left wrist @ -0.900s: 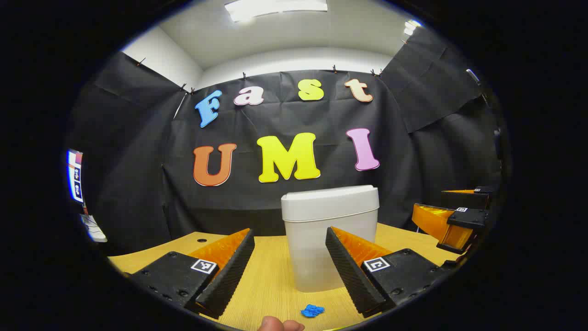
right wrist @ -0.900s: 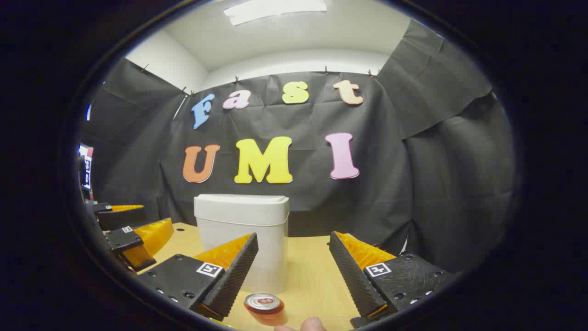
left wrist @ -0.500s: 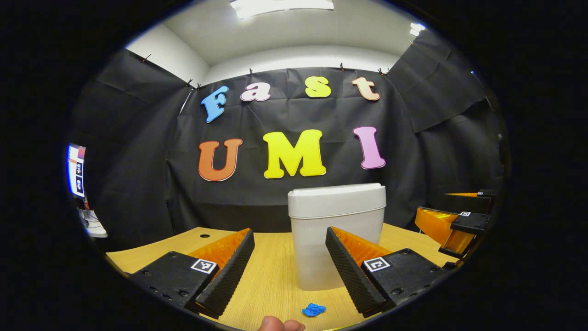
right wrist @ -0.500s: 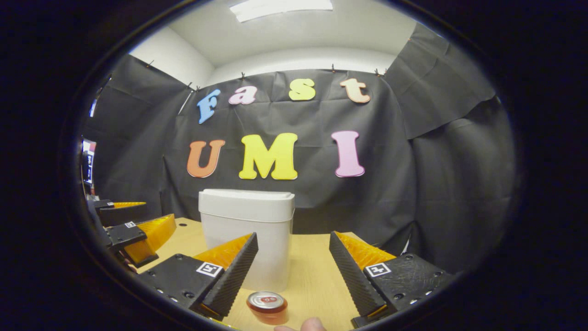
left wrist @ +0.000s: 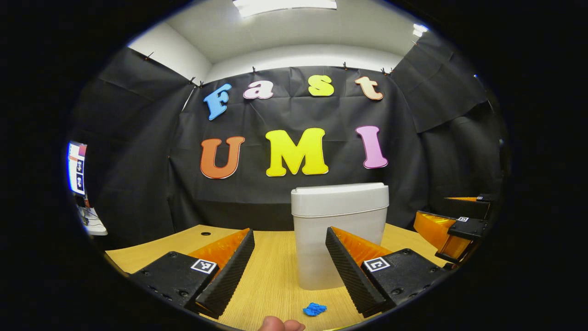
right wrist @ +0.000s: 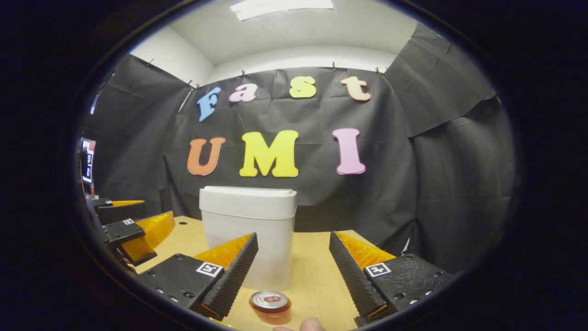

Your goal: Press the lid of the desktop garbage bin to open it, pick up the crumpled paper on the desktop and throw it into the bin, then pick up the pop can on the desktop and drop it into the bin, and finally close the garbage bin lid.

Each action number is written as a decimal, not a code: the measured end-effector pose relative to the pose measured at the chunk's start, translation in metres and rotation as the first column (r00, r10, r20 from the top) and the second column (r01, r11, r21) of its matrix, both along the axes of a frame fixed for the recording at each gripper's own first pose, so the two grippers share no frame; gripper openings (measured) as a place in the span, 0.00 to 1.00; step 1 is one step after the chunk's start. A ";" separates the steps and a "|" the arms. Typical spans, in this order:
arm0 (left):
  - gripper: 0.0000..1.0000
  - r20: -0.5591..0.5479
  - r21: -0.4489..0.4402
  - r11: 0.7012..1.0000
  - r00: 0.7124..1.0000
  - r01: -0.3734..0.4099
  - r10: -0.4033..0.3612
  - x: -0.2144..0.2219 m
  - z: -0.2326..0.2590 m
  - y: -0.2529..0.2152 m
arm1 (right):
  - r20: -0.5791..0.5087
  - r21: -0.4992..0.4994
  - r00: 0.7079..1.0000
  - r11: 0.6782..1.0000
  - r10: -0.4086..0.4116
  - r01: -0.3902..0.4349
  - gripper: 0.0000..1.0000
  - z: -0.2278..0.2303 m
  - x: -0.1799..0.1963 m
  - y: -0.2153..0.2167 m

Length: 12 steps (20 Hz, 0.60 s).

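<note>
A white desktop bin [left wrist: 339, 234] with its lid [left wrist: 340, 198] down stands on the wooden desk [left wrist: 271, 276]. A small blue crumpled paper [left wrist: 314, 309] lies on the desk in front of it, low between the fingers of my left gripper [left wrist: 289, 236], which is open and holds nothing. In the right gripper view the bin [right wrist: 250, 236] stands to the left, and a pop can [right wrist: 271, 306] stands upright near the bottom, between the fingers of my right gripper [right wrist: 293, 240], also open and holding nothing.
The right gripper [left wrist: 452, 225] shows at the right edge of the left gripper view; the left gripper [right wrist: 131, 227] shows at the left edge of the right gripper view. A fingertip [left wrist: 280, 325] peeks in at the bottom. A small hole [left wrist: 206, 233] marks the desk's far left.
Both views have shifted slightly: the bin sits a little further right and higher in each. The grippers stay open and the paper and can have not moved on the desk.
</note>
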<state>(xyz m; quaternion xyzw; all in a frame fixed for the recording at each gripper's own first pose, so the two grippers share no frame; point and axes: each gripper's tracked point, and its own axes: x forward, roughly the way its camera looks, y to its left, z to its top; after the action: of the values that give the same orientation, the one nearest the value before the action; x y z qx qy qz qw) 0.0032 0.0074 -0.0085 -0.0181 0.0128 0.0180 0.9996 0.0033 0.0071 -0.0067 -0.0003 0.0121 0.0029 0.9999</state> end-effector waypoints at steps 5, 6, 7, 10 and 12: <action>1.00 0.000 0.003 1.000 1.000 -0.001 0.001 0.001 0.000 0.000 | 0.006 -0.001 1.000 1.000 0.000 0.000 0.96 0.002 0.000 0.000; 1.00 -0.001 0.003 1.000 1.000 0.000 0.000 0.001 -0.001 0.000 | 0.006 -0.001 1.000 1.000 0.003 -0.003 0.96 0.003 -0.001 0.000; 1.00 -0.002 0.002 1.000 1.000 0.000 0.000 0.000 -0.001 0.000 | 0.006 -0.002 1.000 1.000 0.010 -0.010 0.96 0.004 -0.001 0.002; 1.00 0.000 0.001 1.000 1.000 -0.001 0.001 0.002 -0.002 0.000 | -0.006 -0.007 0.999 0.999 0.038 -0.038 0.96 0.012 0.004 0.004; 1.00 -0.003 0.000 1.000 1.000 0.003 -0.003 0.003 -0.003 0.000 | -0.013 -0.004 0.997 0.997 0.078 -0.078 0.96 0.025 0.010 0.009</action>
<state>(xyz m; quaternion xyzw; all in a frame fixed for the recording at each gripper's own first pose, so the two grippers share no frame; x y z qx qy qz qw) 0.0058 0.0069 -0.0111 -0.0179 0.0144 0.0168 0.9996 0.0135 0.0161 0.0187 -0.0030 0.0185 0.0420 0.9989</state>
